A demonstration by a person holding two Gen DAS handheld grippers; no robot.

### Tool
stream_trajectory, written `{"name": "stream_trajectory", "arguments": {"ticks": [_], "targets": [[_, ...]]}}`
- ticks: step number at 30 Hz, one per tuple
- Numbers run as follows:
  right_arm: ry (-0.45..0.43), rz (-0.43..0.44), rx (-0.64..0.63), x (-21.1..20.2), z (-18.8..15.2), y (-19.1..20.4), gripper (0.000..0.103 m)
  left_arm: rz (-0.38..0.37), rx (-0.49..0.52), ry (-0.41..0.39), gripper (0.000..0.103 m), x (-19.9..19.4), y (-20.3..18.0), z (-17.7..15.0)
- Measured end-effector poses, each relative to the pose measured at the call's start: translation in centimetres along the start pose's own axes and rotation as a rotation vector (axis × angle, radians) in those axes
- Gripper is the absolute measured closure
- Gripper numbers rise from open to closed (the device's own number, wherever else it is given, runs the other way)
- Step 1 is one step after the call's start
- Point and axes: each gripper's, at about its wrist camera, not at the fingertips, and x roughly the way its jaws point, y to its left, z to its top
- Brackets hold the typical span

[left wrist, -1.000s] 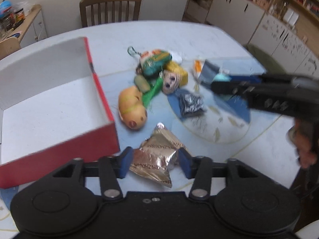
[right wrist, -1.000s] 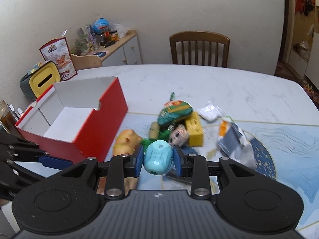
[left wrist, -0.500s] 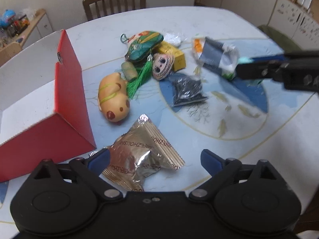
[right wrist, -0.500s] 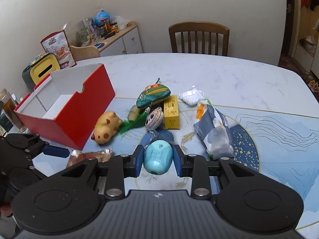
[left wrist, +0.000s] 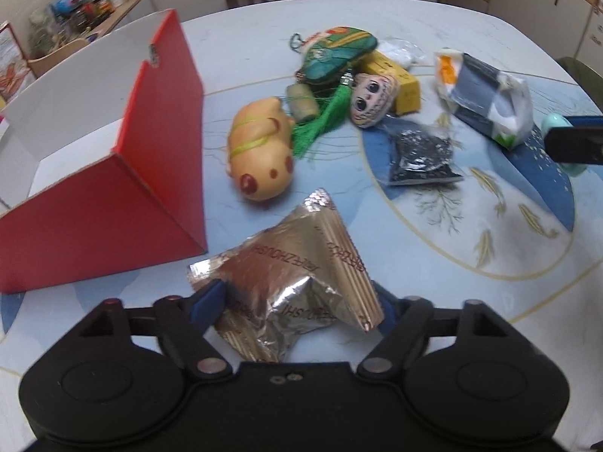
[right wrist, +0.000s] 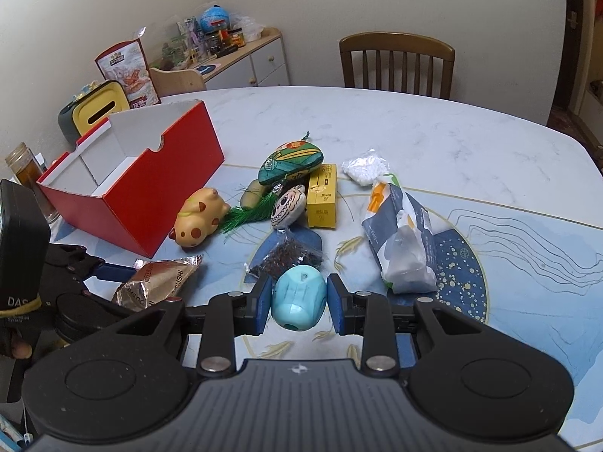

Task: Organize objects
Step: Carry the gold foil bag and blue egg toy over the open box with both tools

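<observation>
The gold foil packet (left wrist: 297,282) lies on the worktop (right wrist: 433,132) near its front edge, beside the red box's (right wrist: 150,188) corner, the left gripper (left wrist: 297,301) closing around it; the right gripper (right wrist: 299,297) clamps a pale blue egg-shaped toy (right wrist: 299,297).

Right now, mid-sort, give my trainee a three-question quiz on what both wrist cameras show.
1. True or false: the right gripper holds a light blue egg-shaped toy.
2. What lies between the left gripper's fingers?
A. yellow rectangular carton
B. crinkled gold foil snack packet
C. black granule sachet
3. Fill in: the orange spotted pig toy lies on the table beside the open ____ cardboard box.

Key:
1. True; its pads sit on both sides of the toy.
2. B; the carton and sachet lie untouched.
3. red
</observation>
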Motion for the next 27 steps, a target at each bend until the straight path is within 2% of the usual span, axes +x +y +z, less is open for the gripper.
{"name": "stream_trajectory", "arguments": {"ticks": [6,14,19,27], "targets": [[0.002,0.017,-0.017,0.3,0.2,0.2,0.072,-0.031,-0.052,-0.018,0.043,-0.5,1.2,-0.1],[0.001,0.020,-0.019,0.2,0.5,0.8,0.072,-0.110,-0.114,-0.008,0.045,-1.6,2.9,-0.3],[-0.002,0.016,-0.017,-0.1,1.2,2.0,0.072,-0.177,-0.100,-0.032,0.045,-3.9,3.6,0.0],[-0.029,0.026,-0.028,-0.9,3.1,5.2,0.072,-0.295,-0.034,-0.134,0.045,-8.8,5.2,1.5]]}}
